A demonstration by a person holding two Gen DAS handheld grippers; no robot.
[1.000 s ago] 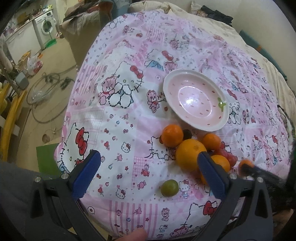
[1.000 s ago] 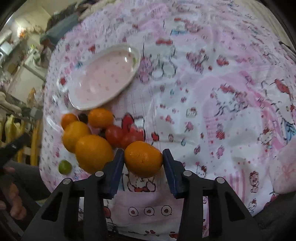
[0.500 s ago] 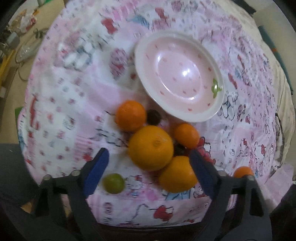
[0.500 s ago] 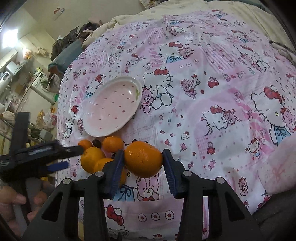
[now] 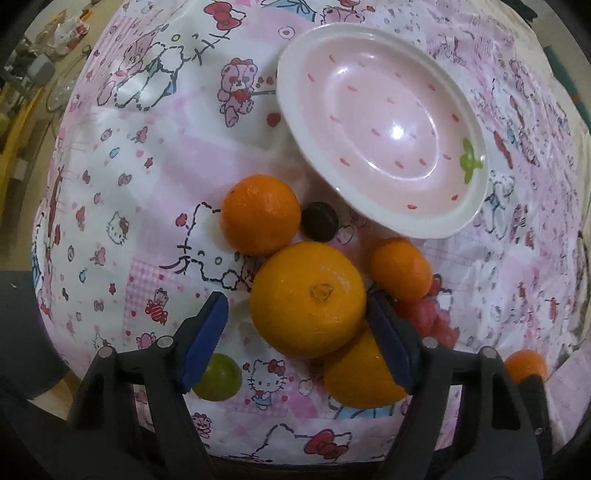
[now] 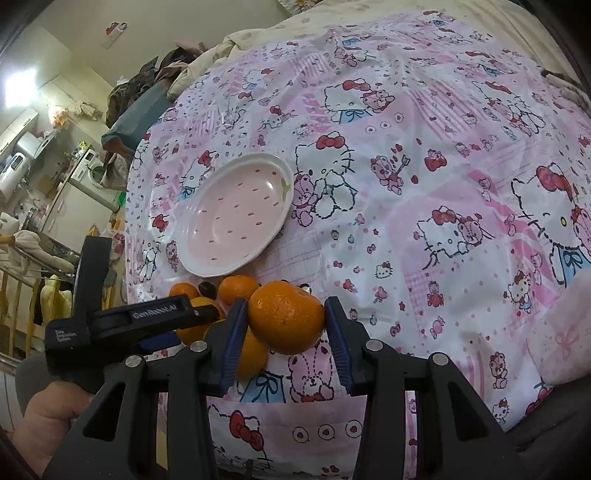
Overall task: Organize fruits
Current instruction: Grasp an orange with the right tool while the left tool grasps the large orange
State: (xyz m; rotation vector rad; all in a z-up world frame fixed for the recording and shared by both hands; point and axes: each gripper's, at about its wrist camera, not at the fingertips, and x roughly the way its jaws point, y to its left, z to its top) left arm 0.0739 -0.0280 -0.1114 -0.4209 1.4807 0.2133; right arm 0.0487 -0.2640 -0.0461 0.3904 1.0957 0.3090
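The right hand-held gripper (image 6: pixel 286 325) pinches a mandarin (image 6: pixel 286 319) near the pink plate (image 6: pixel 236 218); the left hand-held gripper (image 5: pixel 295 332) is spread around a large orange (image 5: pixel 308 299)

A pink-and-white cartoon-cat quilt (image 6: pixel 424 155) covers a bed, with a cream blanket (image 6: pixel 266 33) bunched beyond it and dark clothes (image 6: pixel 147 77) heaped at the far edge. Pale walls (image 6: pixel 155 22) rise behind under a bright light (image 6: pixel 20 88) at upper left. A white washing machine (image 6: pixel 86 173) stands among cluttered appliances, and yellow railings (image 6: pixel 22 295) line the left side. Cables (image 5: pixel 66 88) trail across the tan floor (image 5: pixel 48 122).
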